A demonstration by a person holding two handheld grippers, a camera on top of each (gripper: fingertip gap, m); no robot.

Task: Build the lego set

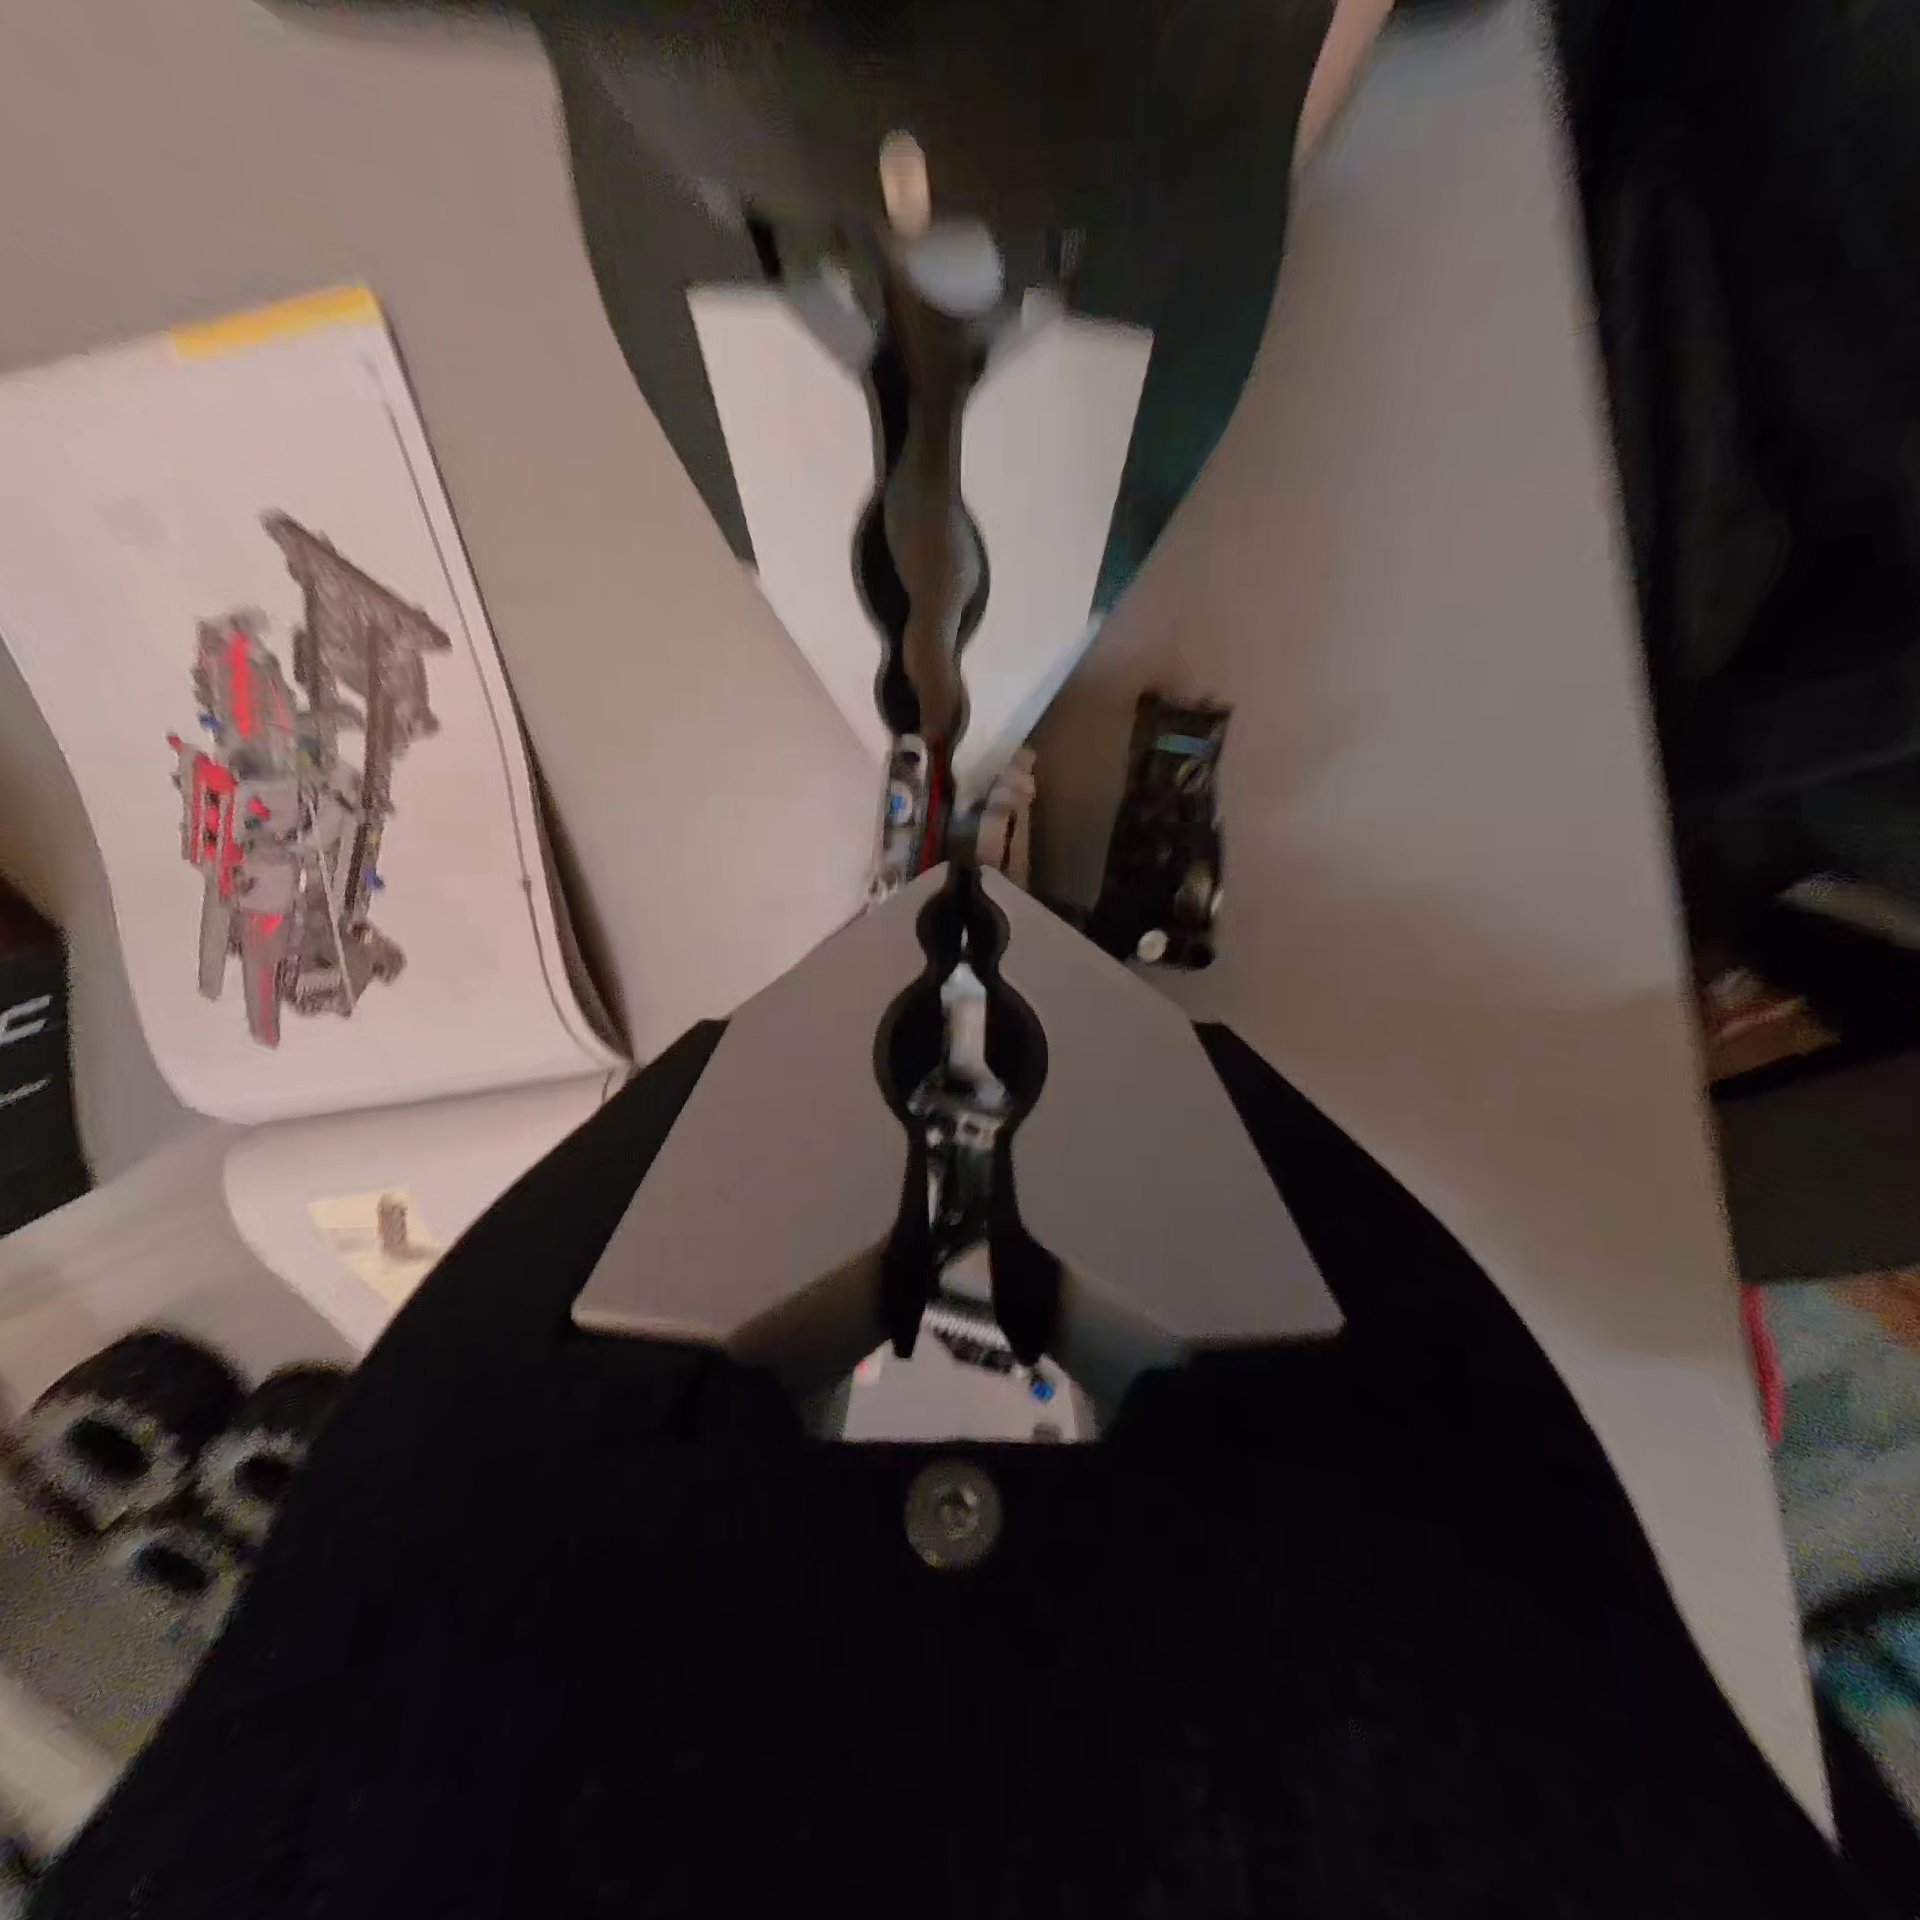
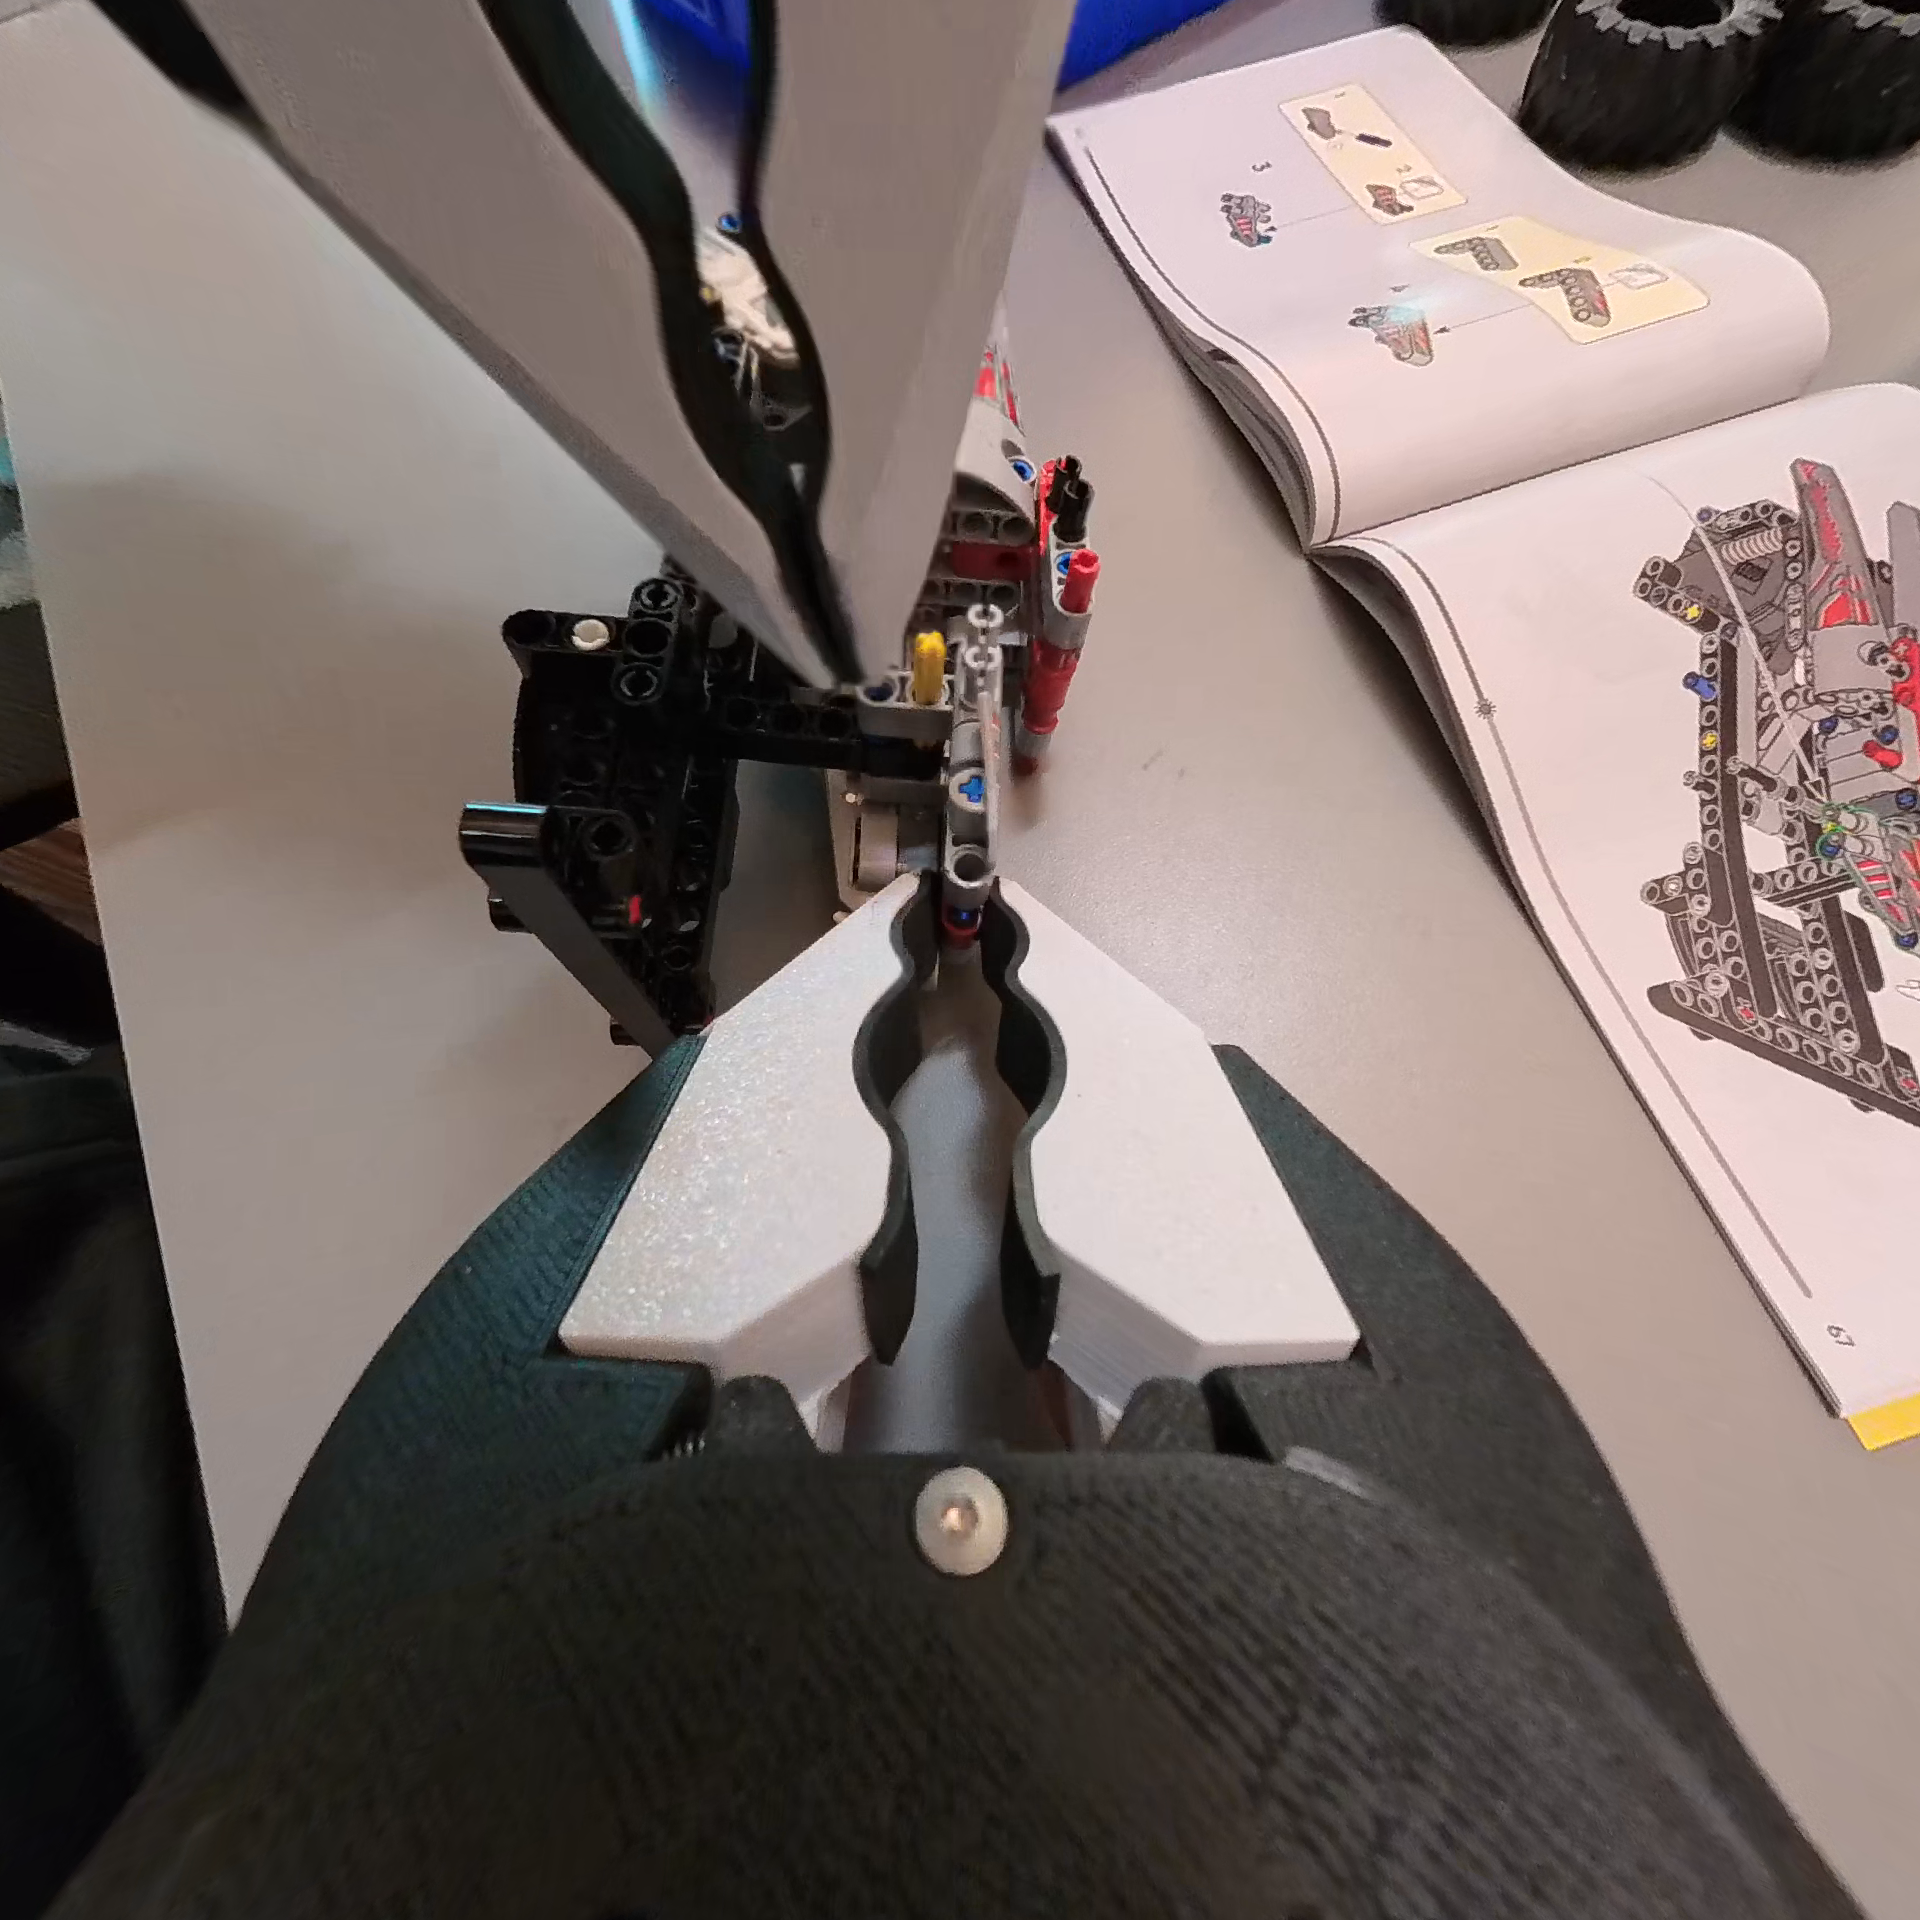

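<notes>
The part-built lego model (image 2: 665, 790) stands on the grey table (image 2: 1247, 935); it has a black beam frame at the left and grey, red and yellow parts (image 2: 1039, 582) at the right. My right gripper (image 2: 961, 899) is shut on a grey beam (image 2: 971, 831) at the model's near end. My left gripper (image 2: 847, 675) comes in from the top, tips closed on a beam of the model. In the left wrist view my left gripper (image 1: 961, 894) meets the right gripper (image 1: 951, 821) tip to tip, and only slivers of the model (image 1: 904, 800) show between them.
An open instruction booklet (image 2: 1558, 623) lies to the right of the model; it also shows in the left wrist view (image 1: 312, 727). Black tyres (image 2: 1642, 83) sit beyond the booklet and show in the left wrist view (image 1: 135, 1444). A loose black assembly (image 1: 1174, 831) stands behind the grippers. Left tips to right tips: about 5 cm.
</notes>
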